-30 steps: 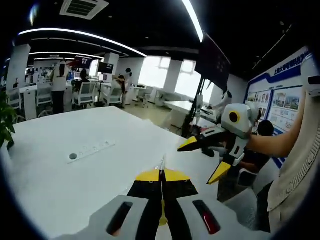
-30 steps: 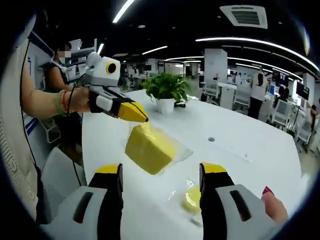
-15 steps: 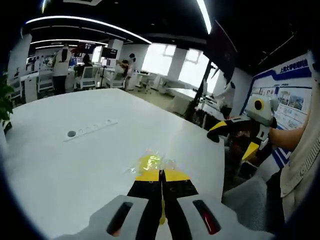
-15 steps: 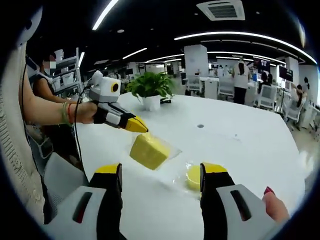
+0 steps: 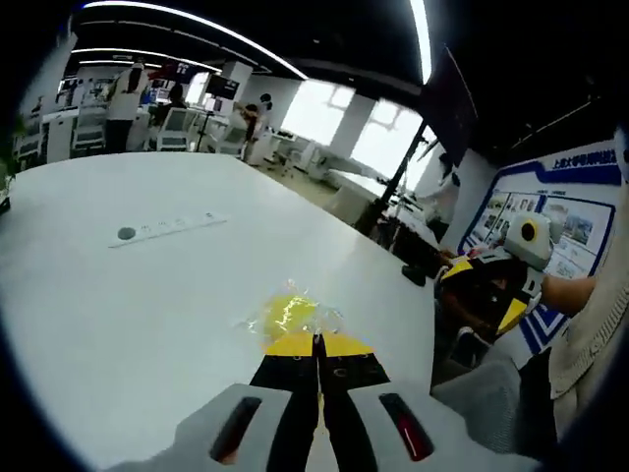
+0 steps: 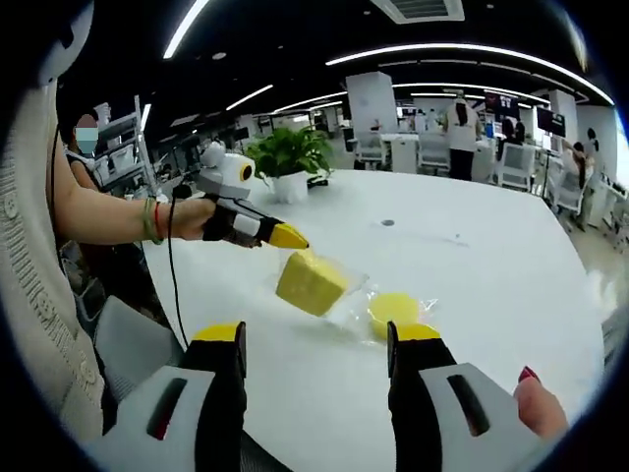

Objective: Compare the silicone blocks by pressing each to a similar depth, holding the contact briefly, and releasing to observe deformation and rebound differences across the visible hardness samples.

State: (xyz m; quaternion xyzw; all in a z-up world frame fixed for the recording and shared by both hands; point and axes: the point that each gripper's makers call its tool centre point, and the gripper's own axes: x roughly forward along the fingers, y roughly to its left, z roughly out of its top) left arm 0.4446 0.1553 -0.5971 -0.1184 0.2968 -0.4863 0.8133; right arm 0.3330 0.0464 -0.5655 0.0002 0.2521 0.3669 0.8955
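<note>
A yellow rectangular silicone block (image 6: 313, 283) lies in clear wrap on the white table (image 6: 491, 265). To its right lies a round yellow block (image 6: 393, 310), also wrapped. My left gripper (image 6: 291, 237) comes in from the left, shut, its yellow tip at the rectangular block's upper corner. In the left gripper view my shut left gripper (image 5: 316, 340) points at the round block (image 5: 290, 315) just ahead. My right gripper (image 6: 316, 334) is open and empty, held back from both blocks. It also hangs open off the table's edge as the right gripper (image 5: 488, 292).
A potted plant (image 6: 291, 157) stands at the table's far left corner. A white power strip (image 5: 162, 228) lies further out on the table. A person's bare arm (image 6: 108, 221) with a bracelet reaches in from the left. Chairs and people are in the office behind.
Both cameras have moved. The right gripper has drawn back, so the blocks look smaller. The left view has tipped down, and the round block now shows before its jaws.
</note>
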